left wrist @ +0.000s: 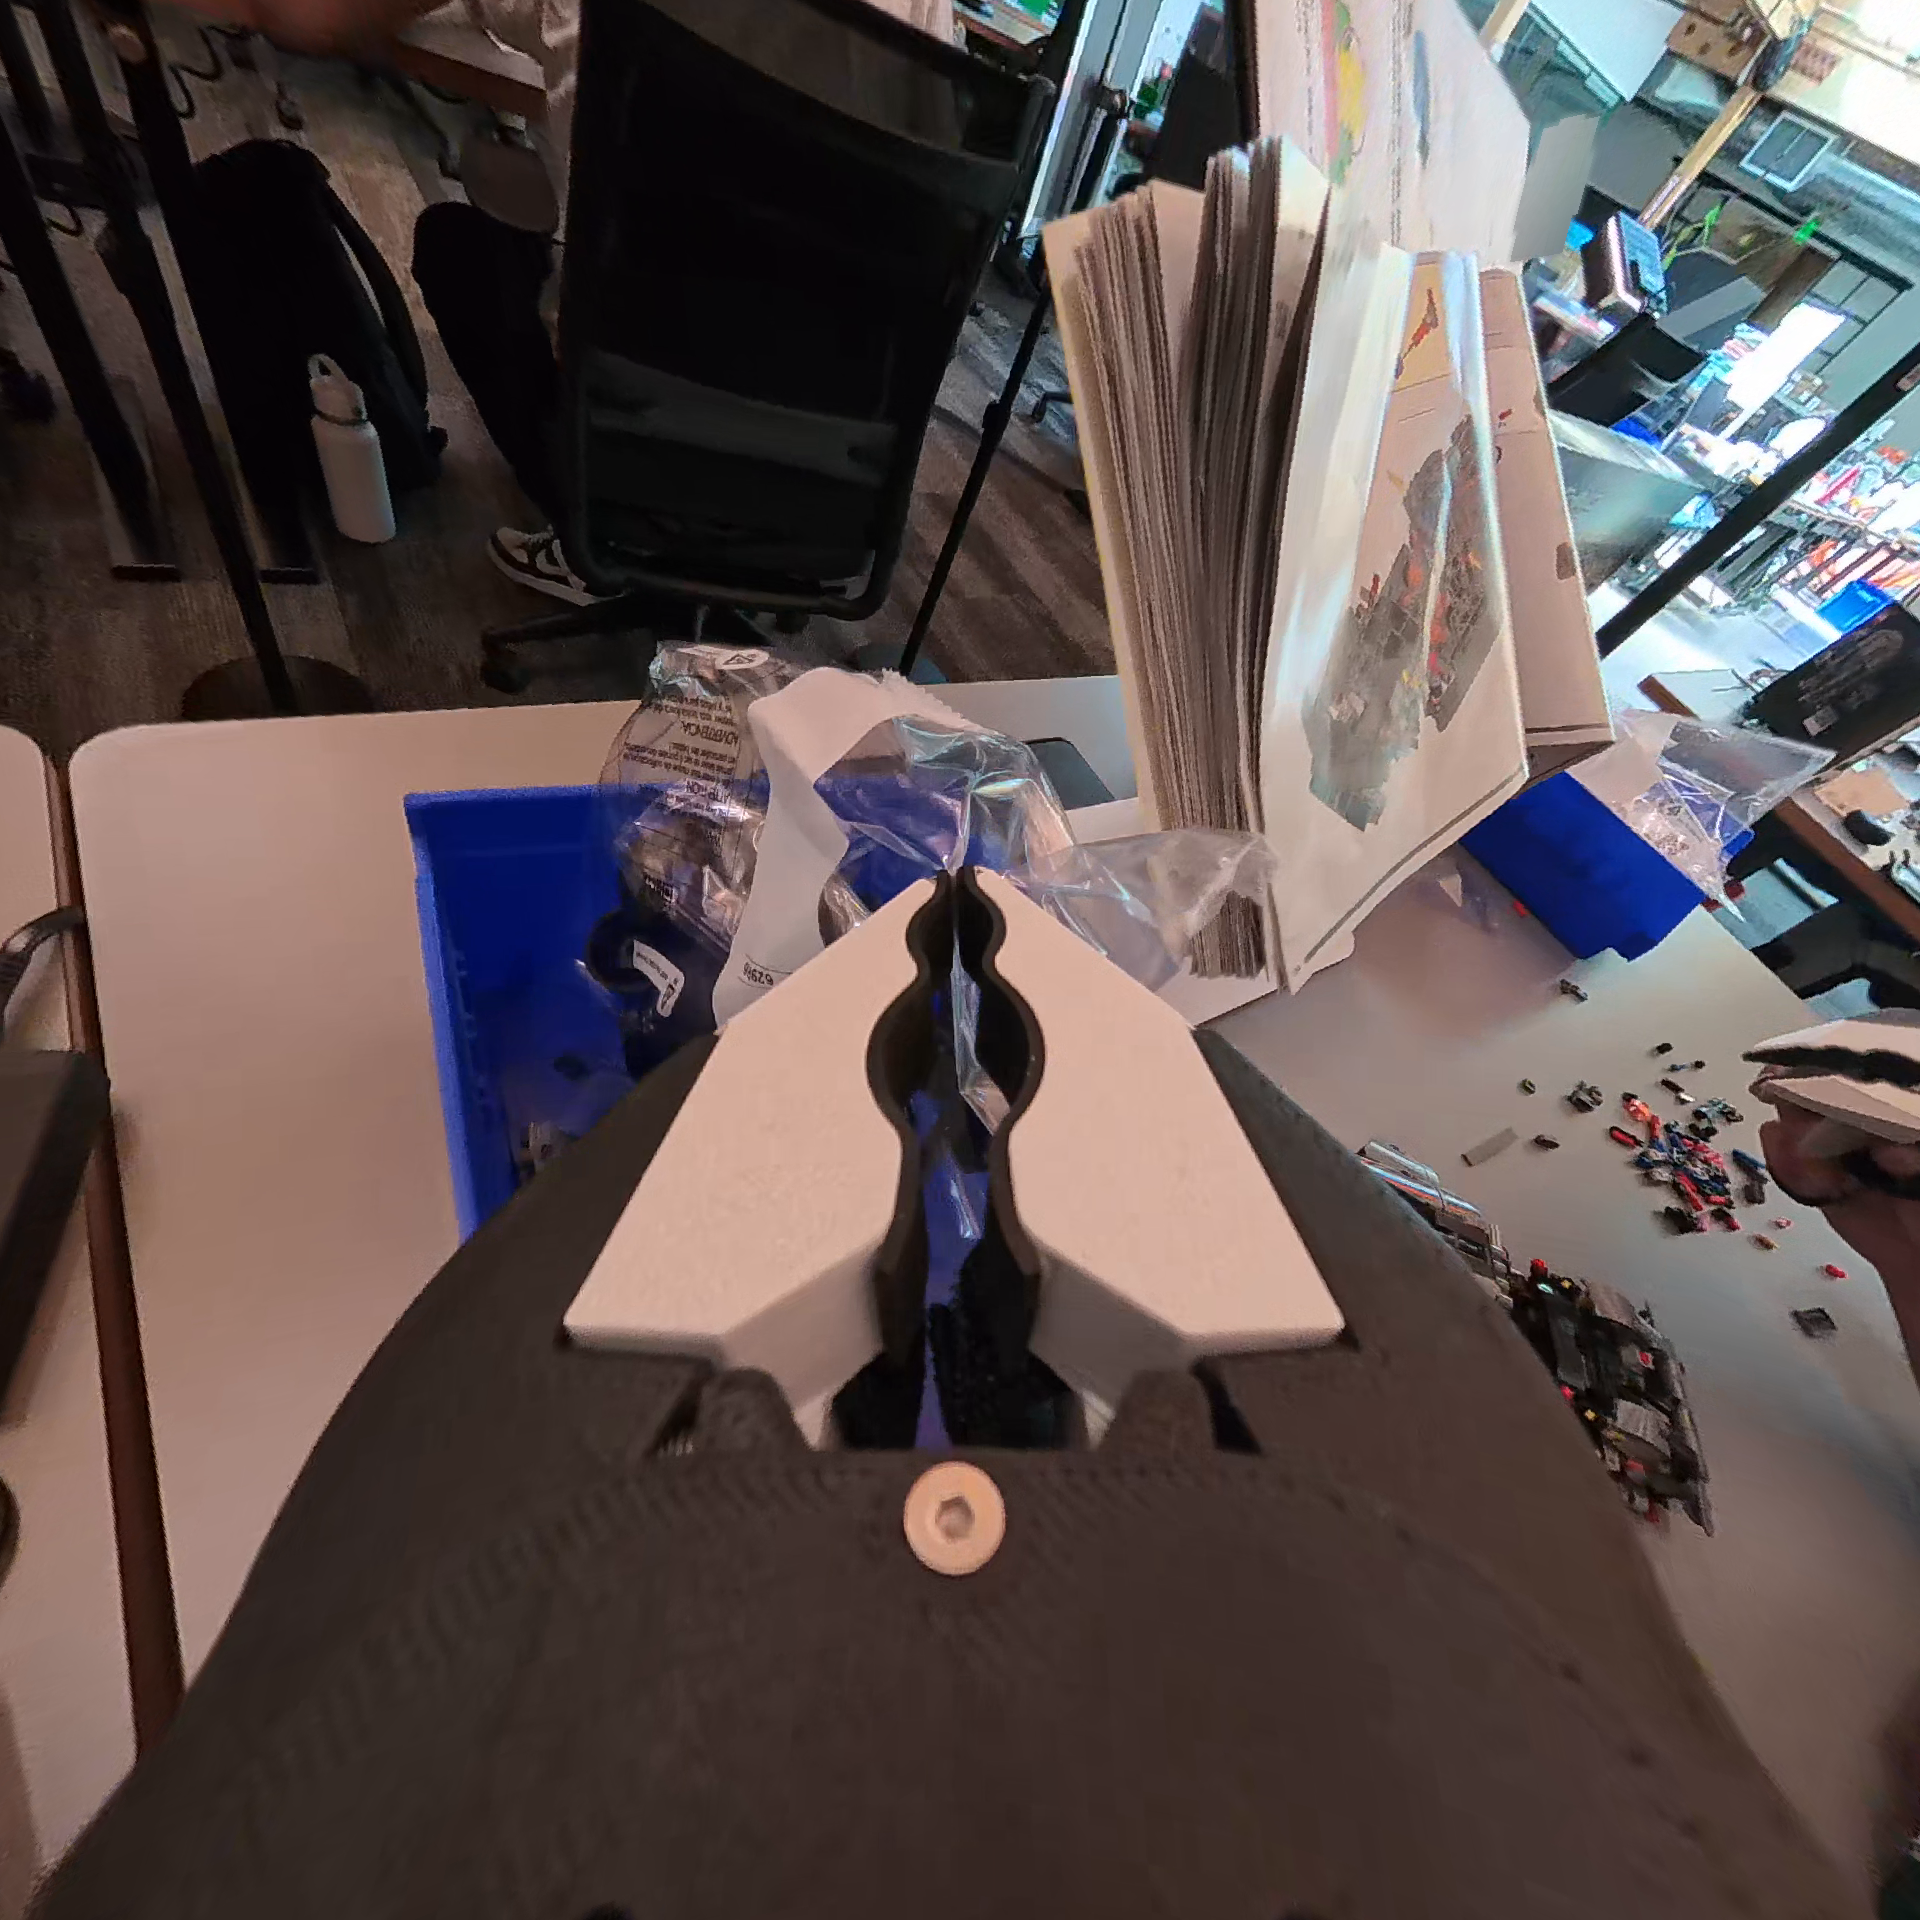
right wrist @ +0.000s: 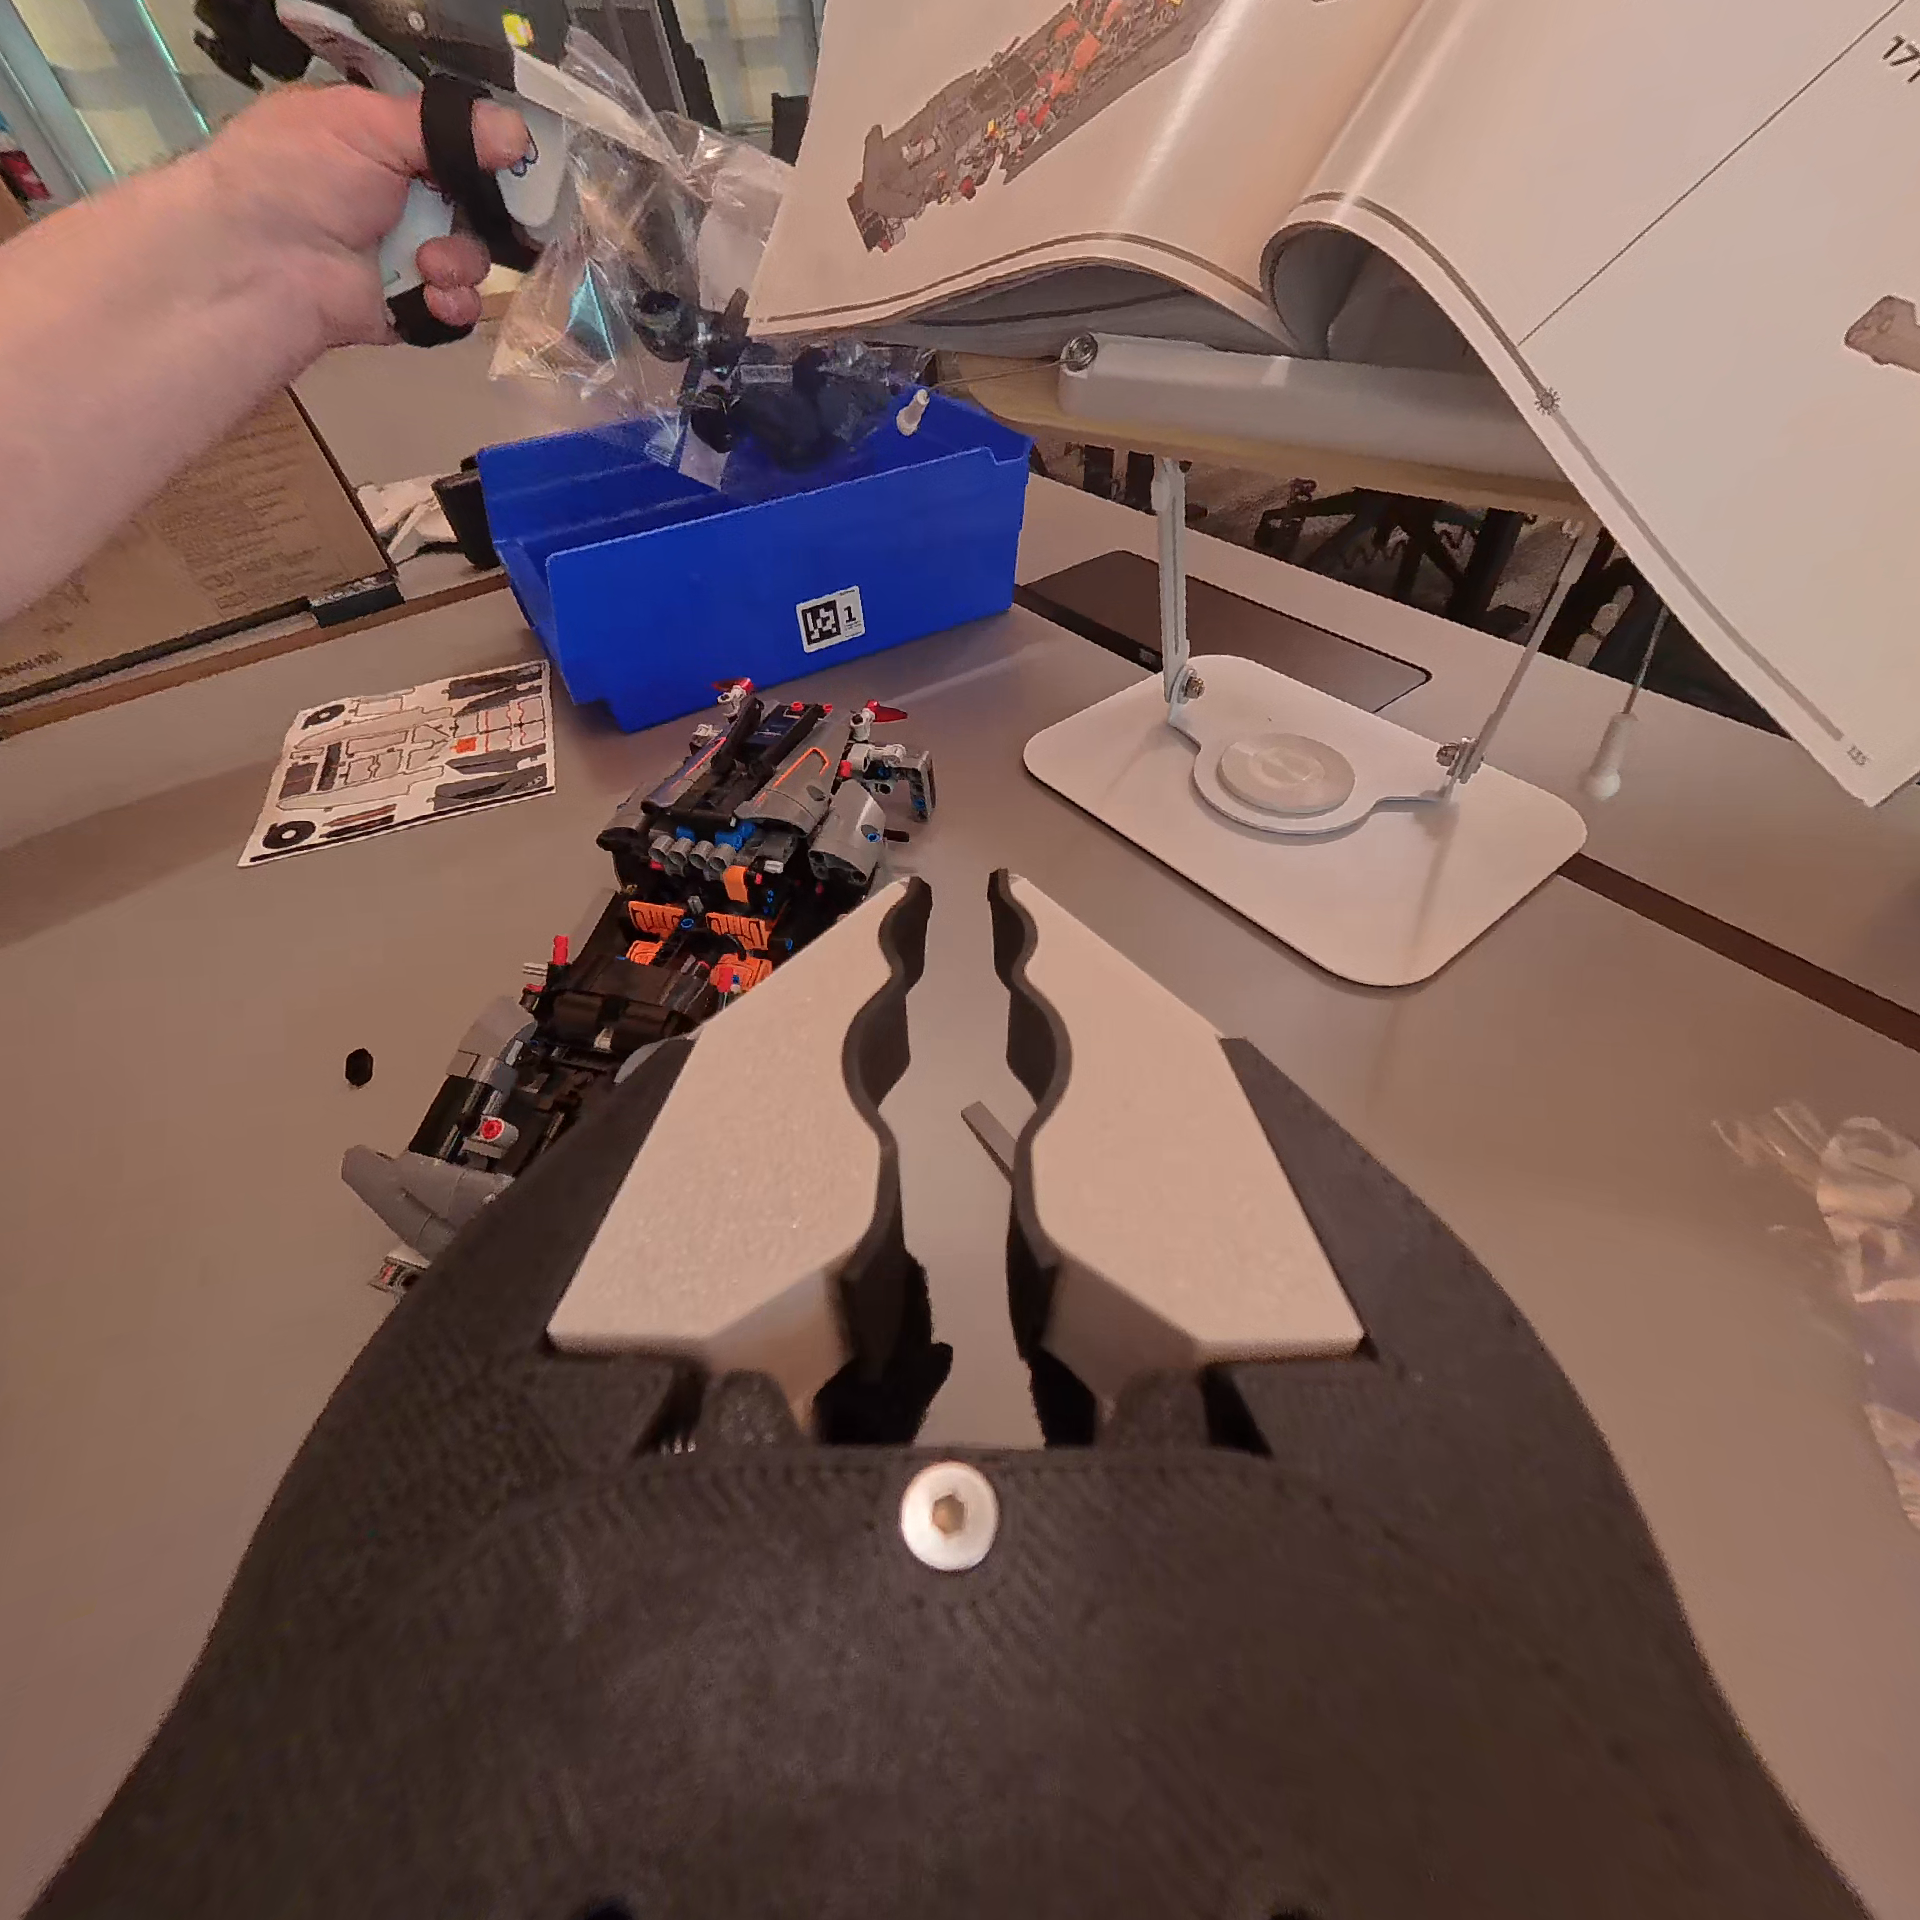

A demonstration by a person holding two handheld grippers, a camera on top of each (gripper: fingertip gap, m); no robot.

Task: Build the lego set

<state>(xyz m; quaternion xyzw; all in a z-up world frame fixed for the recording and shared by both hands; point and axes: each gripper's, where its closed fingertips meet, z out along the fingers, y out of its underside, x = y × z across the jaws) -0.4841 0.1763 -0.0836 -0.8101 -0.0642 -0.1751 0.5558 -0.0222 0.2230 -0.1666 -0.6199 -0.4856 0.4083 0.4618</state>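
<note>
While the bag hangs over the bin, risks as I read them:
left gripper [left wrist: 956,914]: jaws pinched on a clear parts bag [right wrist: 665,260], held above the blue bin [right wrist: 769,561].
right gripper [right wrist: 956,894]: jaws narrowly apart, empty, low over the table, just beside the half-built car [right wrist: 727,862].
slip risk: thin film, tip-only pinch; bag could drop or spill.
snag risk: bag sits close under the manual [right wrist: 1039,135] on its stand [right wrist: 1299,821].
loose parts [left wrist: 1683,1153]: scattered; a sweep could knock them away.
</note>
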